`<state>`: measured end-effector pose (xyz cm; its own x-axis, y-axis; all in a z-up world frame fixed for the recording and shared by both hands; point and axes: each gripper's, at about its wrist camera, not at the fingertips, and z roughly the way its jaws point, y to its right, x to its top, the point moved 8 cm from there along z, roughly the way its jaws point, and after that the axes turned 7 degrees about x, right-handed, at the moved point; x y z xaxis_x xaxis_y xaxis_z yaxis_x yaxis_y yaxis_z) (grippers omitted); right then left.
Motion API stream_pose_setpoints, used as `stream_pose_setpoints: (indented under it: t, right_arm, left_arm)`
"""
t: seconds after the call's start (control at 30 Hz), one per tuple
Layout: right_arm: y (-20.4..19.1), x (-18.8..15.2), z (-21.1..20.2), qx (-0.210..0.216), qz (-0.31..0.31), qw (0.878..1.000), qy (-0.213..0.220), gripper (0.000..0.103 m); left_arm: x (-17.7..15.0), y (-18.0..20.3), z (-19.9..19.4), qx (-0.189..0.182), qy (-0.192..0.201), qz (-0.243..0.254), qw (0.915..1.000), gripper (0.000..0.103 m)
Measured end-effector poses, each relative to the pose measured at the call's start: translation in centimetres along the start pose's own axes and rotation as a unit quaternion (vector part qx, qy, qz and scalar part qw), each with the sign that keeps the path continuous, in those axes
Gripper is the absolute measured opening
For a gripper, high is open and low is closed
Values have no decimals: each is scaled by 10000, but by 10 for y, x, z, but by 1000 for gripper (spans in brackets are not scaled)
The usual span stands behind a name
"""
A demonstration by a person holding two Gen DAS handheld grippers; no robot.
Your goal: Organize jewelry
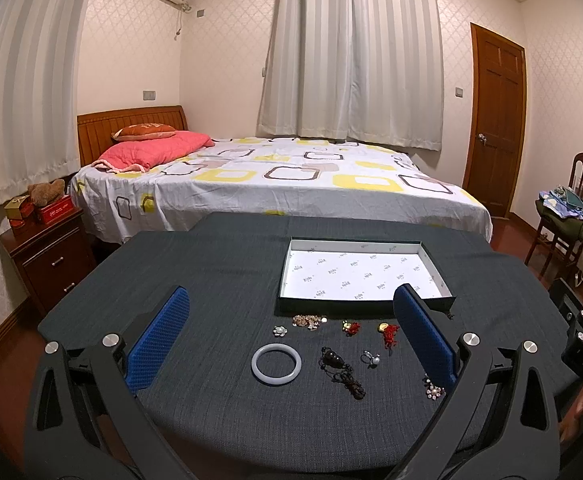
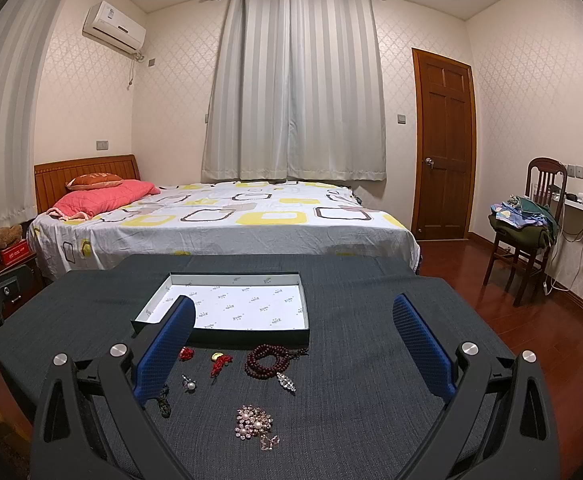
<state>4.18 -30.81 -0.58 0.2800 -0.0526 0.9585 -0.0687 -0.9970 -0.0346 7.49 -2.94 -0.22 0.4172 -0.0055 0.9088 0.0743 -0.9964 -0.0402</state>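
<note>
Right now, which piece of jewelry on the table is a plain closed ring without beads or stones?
The white bangle, lying flat in front of the left gripper. Every other piece is beaded, stone-set or tasselled.

In the left wrist view, the right blue ribbed finger pad [image 1: 423,336] covers the near right corner of the shallow dark-walled box with printed white lining [image 1: 431,250], and also part of the pearl-and-crystal flower brooch [image 1: 434,390]. The small pale cluster of beads [image 1: 309,322] near the box is too small to identify. In the right wrist view, the left blue pad [image 2: 166,354] hides the box's near left part and most of the dark knotted cord [image 2: 164,400]. The box's printed marks are too small to read.
</note>
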Motion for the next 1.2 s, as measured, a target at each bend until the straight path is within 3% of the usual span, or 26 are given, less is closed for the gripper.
stream_pose_setpoints:
  t: [0.5,0.77,0.97,1.2]
  right_arm:
    - [-1,-3,2,1,3,10000,-38,96]
    - [-1,-33,22,90,3,9995,-293,96]
    - [-9,-86,59,416,-55,9944,-974,96]
    - [-19,-141,103,777,70,9795,-1860,95]
  left_arm:
    - [-4,0,2,-9,-33,27,10000,99]
    - [-23,0,28,-119,-244,23,9996,99]
    - [-56,3,71,-172,-735,76,9971,99]
    - [-94,8,117,-214,-1185,150,9926,98]
